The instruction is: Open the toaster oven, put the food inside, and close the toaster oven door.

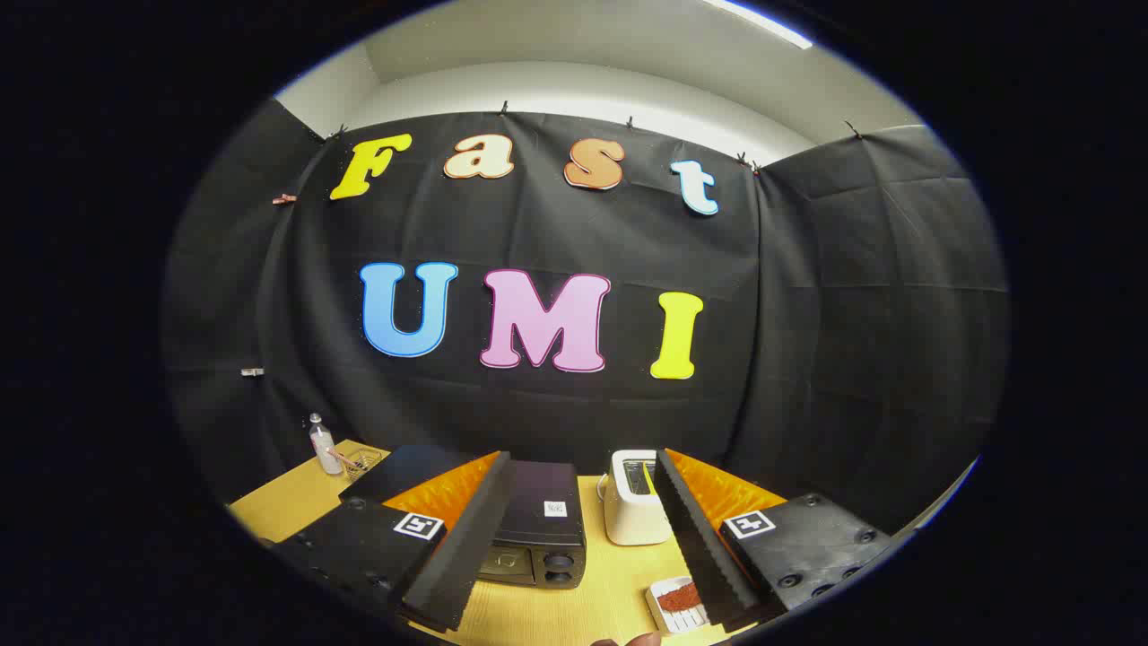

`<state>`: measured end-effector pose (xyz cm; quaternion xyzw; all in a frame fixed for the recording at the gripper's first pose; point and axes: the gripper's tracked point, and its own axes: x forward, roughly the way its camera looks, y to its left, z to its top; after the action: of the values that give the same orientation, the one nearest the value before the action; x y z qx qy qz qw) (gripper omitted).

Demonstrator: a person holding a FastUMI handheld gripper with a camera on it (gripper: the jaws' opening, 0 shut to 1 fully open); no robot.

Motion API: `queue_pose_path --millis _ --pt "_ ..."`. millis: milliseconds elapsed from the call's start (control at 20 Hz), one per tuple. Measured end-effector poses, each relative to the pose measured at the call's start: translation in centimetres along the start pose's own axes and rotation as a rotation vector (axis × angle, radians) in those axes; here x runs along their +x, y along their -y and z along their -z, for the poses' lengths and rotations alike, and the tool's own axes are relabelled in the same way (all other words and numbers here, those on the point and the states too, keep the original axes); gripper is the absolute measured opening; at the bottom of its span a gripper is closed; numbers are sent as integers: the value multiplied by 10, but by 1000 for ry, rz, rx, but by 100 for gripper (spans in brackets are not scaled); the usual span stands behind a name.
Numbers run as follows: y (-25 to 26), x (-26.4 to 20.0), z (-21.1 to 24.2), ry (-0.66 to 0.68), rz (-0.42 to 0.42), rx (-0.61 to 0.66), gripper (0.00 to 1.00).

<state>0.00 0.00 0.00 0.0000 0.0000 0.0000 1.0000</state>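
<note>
A black toaster oven (534, 529) stands on the wooden table (619, 592) with its door shut, partly behind my left finger. A small white tray holding reddish-brown food (679, 603) lies on the table near my right finger. My gripper (587, 601) hangs above the table, open, with nothing between its fingers. The oven and the food lie below and ahead of the fingers.
A white pop-up toaster (632, 507) stands to the right of the oven. At the back left of the table are a clear bottle (321, 444) and a wire basket (359, 462). Black cloth walls close in the booth behind and to the sides.
</note>
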Motion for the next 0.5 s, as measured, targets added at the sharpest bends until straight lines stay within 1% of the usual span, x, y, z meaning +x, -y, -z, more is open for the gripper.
queue_pose_path --millis 500 --pt "-10 1 3 -5 -7 0 97"
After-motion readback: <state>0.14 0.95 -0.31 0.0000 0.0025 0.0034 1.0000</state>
